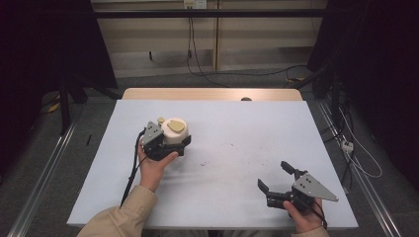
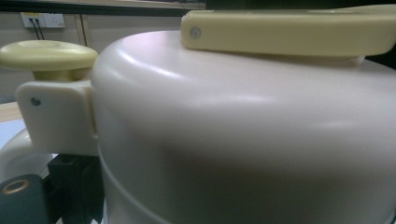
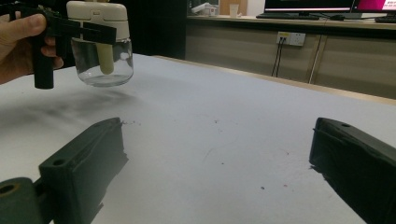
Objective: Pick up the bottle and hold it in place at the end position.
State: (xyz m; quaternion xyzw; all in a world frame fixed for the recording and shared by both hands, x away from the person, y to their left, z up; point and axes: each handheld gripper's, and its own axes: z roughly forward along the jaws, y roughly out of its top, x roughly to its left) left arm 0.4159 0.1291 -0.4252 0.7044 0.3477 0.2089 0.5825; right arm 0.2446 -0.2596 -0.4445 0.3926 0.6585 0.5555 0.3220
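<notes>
Jar (image 1: pixel 173 132): cream lid, glass body, clamped at the lid by left gripper (image 1: pixel 160 141), held above table (image 1: pixel 232 148) left of centre. Right gripper (image 1: pixel 276 180): wide open, empty, near front-right corner.

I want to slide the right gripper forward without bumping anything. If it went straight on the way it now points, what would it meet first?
Probably nothing nearby: the right gripper, jaws open, faces bare table. The jar held by the left gripper sits left of that line, though depth is unclear.

A lidded glass jar (image 1: pixel 174 132) sits left of centre on the worktop (image 1: pixel 237 148), the left tool (image 1: pixel 165 145) clamped around it; the right tool (image 1: pixel 276 182) rests well apart, near right.
</notes>
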